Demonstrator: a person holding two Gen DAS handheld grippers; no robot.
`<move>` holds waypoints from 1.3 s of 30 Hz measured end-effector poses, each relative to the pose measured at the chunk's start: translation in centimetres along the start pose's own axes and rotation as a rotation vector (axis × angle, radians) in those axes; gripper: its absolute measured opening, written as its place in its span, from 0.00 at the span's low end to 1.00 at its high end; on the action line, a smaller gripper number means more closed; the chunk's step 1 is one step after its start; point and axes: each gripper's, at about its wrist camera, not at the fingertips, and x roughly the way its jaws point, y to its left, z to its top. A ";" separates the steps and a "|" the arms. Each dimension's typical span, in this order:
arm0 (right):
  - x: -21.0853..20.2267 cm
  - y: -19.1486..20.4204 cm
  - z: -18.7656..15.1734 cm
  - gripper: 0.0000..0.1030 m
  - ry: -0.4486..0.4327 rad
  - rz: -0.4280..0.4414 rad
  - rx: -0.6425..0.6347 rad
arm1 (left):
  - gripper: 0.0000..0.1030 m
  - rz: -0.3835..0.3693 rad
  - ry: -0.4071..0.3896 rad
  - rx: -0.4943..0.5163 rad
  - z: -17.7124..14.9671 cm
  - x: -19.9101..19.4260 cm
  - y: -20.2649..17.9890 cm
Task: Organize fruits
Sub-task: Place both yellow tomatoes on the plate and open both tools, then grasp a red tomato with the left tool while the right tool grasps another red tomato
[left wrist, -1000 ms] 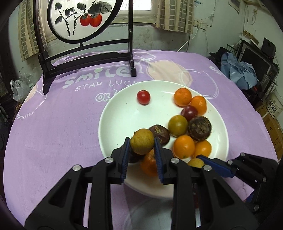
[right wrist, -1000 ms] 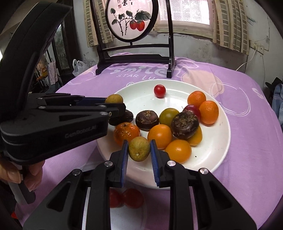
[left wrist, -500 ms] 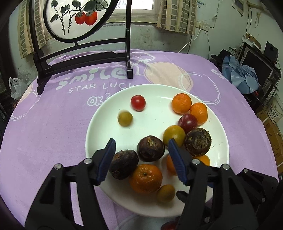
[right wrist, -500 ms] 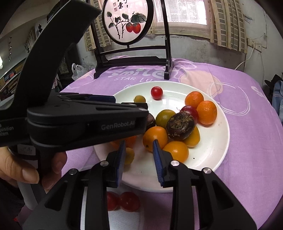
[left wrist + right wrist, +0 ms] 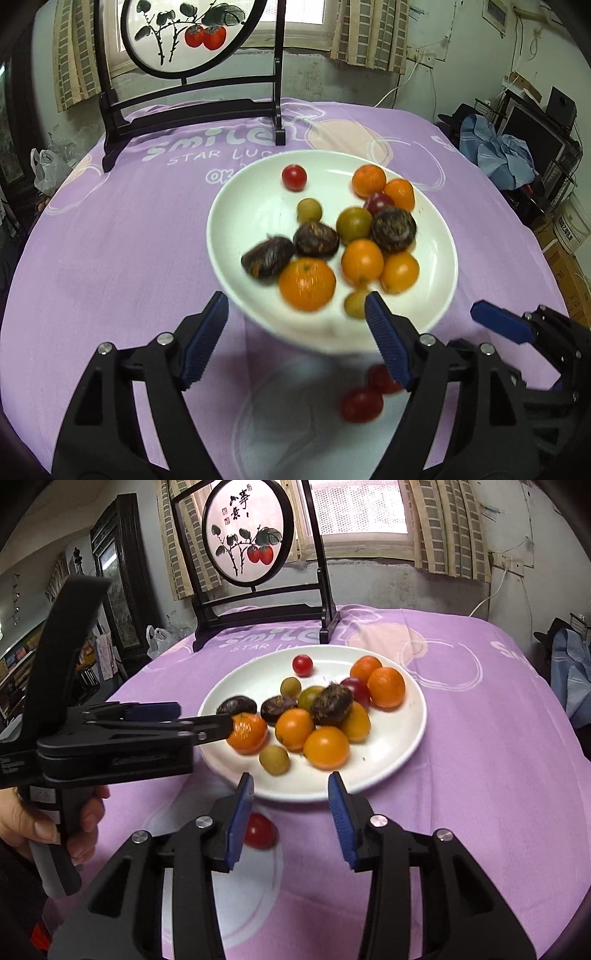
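- White plate (image 5: 229, 236) sits mid-table on a purple cloth (image 5: 110, 240), loaded with mixed fruit: orange citrus, dark brown rough fruits, one red cherry tomato (image 5: 294, 177) alone at the far side.
- Left gripper (image 5: 295, 325): jaws have just been opening, now wide apart over the plate's near rim; nothing between the pads, nothing held.
- Right gripper (image 5: 290, 805): jaws have just been opening, moderately apart, empty, just short of the plate's near edge.
- A small yellow-green fruit (image 5: 274, 759) lies on the plate just beyond the right gripper's tips.
- Two red tomatoes (image 5: 362, 404) rest on a clear dish (image 5: 280, 424) in front of the plate.
- A hand (image 5: 33, 823) grips the left tool's handle.
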 end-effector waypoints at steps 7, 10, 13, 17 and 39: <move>-0.8 -0.5 -2.4 0.42 0.036 -0.011 0.012 | 0.76 -0.016 0.034 0.051 -4.7 -1.2 -1.1; -0.7 -0.2 -3.1 0.44 0.048 -0.018 -0.007 | 0.76 -0.016 0.058 0.090 -6.5 -0.8 -1.6; -0.5 -0.1 -3.3 0.44 0.050 -0.014 -0.008 | 0.76 -0.007 0.081 0.111 -7.5 0.0 -2.0; -0.1 -0.7 -3.5 0.44 0.054 -0.002 0.017 | 0.76 -0.026 0.086 0.116 -7.8 0.8 -2.2; 2.7 3.3 -3.4 0.44 0.146 -0.047 -0.135 | 0.30 -0.081 0.079 0.095 -8.0 -0.1 0.5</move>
